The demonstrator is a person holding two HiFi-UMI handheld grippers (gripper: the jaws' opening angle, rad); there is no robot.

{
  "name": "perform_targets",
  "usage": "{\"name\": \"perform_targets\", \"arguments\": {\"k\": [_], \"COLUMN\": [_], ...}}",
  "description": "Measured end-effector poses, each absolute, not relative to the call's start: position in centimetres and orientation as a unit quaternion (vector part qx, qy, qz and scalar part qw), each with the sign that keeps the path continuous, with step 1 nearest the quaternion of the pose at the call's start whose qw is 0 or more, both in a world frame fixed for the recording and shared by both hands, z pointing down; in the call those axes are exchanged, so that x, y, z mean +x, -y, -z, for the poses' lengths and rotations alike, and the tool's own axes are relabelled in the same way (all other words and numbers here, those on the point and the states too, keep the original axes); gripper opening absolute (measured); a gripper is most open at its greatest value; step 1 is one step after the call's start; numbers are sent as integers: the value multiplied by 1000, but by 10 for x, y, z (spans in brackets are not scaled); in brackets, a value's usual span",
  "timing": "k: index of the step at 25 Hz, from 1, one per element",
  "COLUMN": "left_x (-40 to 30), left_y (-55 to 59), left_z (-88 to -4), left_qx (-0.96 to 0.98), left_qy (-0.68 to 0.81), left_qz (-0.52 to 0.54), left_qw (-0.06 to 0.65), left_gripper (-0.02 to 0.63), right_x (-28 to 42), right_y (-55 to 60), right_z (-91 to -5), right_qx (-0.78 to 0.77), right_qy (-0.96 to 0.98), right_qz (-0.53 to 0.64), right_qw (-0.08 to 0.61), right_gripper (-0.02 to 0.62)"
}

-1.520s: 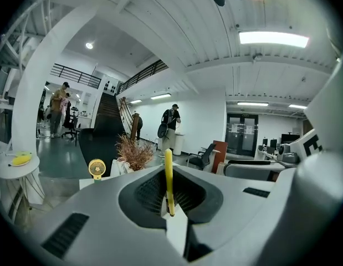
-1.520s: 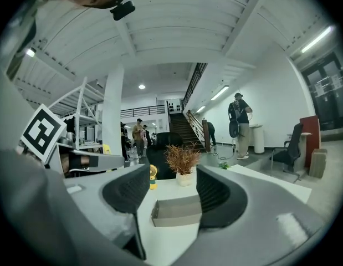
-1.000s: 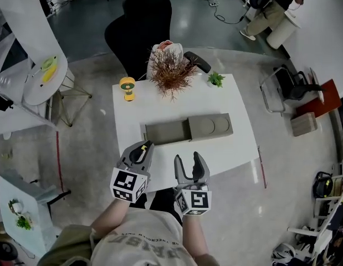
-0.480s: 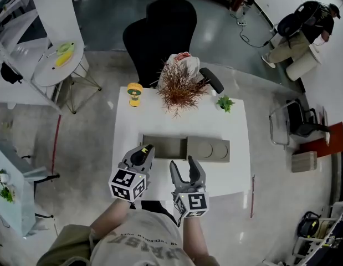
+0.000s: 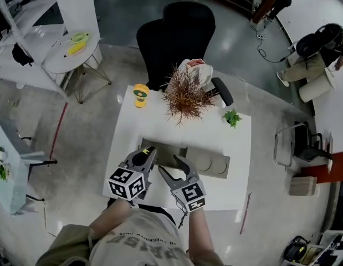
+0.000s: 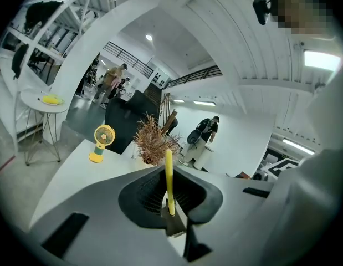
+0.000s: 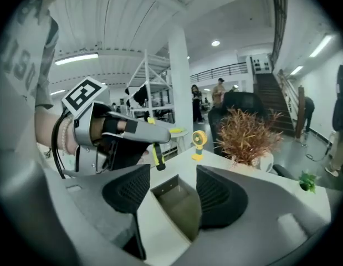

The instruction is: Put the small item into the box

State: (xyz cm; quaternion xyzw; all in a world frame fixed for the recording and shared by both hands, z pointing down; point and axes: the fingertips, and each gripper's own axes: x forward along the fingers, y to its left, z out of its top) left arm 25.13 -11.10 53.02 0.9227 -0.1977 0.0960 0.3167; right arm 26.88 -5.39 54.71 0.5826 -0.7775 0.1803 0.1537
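While your left gripper (image 5: 148,150) pinches the yellow item (image 6: 169,173) in its fingers, the box (image 7: 182,209) lies just ahead and below; your right gripper (image 5: 169,164) hangs over it, fingers wide.

Block letters cross the person's shirt (image 5: 139,249), upside down and too warped to read surely. Black-and-white square markers cover the cube (image 5: 127,183) on the left gripper (image 5: 147,151) and on the right gripper (image 5: 170,165).

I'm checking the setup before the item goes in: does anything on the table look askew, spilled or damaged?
Nothing stands out. The box lies flat and open; the fan, dried plant and small green plant stand upright; nothing is spilled.
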Motion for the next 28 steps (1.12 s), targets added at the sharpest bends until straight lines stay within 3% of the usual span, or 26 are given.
{"name": "perform_targets", "arguments": {"k": [13,20,28], "left_x": [251,244,240], "left_y": [116,121,122], "left_z": [-552,-563,-570], "left_qx": [868,843,828], "left_qy": [215,222,219], "left_qz": [-45,-29,-23], "left_qw": [445,488,515], "left_gripper": [26,26,26], "right_x": [237,234,231], "right_y": [78,81,79], "right_z": [-579,-580,-583], "right_qx": [421,392,373], "right_qy": [855,867,872], "right_qz": [-218,-217,-216], "right_qw": [213,220,232], "right_gripper": [243,112,60]}}
